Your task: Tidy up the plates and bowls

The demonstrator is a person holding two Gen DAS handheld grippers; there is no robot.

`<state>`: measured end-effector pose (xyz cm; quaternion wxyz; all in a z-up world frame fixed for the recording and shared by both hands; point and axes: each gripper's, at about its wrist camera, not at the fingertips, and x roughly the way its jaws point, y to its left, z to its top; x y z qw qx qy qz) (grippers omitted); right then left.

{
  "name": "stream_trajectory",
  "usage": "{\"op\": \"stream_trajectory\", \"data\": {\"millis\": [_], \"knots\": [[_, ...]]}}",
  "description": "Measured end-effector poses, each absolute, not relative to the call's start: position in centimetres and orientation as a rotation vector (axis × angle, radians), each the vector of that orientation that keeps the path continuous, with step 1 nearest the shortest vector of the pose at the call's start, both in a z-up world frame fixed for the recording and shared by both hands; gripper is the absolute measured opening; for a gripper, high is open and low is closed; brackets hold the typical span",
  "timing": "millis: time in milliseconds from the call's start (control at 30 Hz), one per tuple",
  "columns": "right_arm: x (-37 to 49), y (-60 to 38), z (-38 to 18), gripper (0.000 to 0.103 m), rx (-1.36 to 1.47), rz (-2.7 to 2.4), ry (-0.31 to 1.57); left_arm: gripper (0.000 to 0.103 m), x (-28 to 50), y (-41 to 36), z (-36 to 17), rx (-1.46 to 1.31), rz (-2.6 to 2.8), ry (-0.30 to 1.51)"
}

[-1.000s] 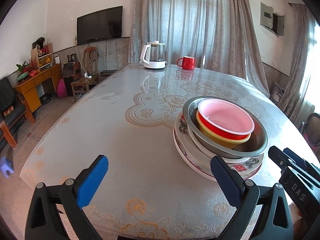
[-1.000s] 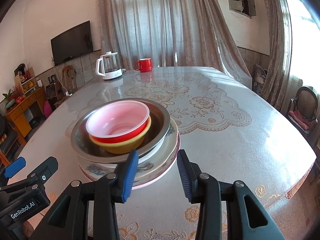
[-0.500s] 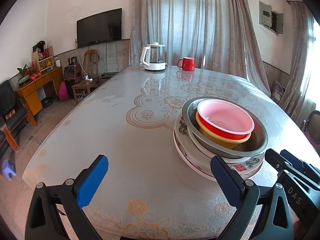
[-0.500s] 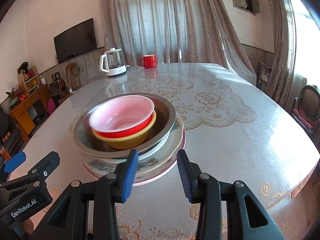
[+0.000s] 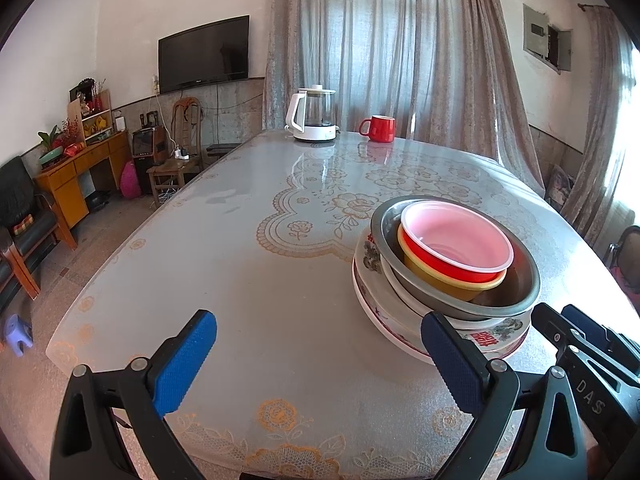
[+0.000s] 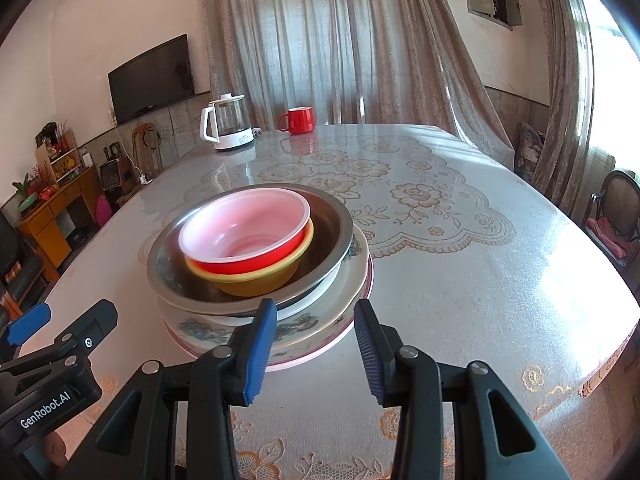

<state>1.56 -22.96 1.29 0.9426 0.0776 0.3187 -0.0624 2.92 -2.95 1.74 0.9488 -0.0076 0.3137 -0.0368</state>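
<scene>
Left side: the left tongs (image 5: 318,364) hang above the near edge of the desk (image 5: 248,280), jaws spread wide with nothing between them. The blue pads frame bare tablecloth; the stack sits off to their right, close by the right-hand pad.

Centre: the dishes form one nested stack near the front of the desk. A red bowl (image 6: 244,236) sits inside a yellow bowl (image 6: 260,282), both resting off-centre in a steel basin (image 6: 328,236), which sits on patterned plates (image 6: 304,330). Ordering runs largest at the bottom to smallest on top, which judged from the task suggests the stacking is largely done and stable.

Right side: the right tongs (image 6: 316,354) are partly open, narrower than the left pair, and hold nothing. They are aimed at the near rim of the plates without touching it, apparently placed to take or steady that rim.

Far end: a kettle (image 5: 314,114) and a red mug (image 5: 378,128) stand well apart from the stack, clear of any work.
</scene>
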Motion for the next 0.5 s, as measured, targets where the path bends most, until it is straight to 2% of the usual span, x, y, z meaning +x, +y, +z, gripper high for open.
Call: {"op": "stream_trajectory", "data": {"millis": [500], "knots": [[1.47,-22.73,1.48,0.040,0.149,-0.123,0.645,0.103,2.53,-2.78,2.24,-0.031,-0.085,0.620]]}}
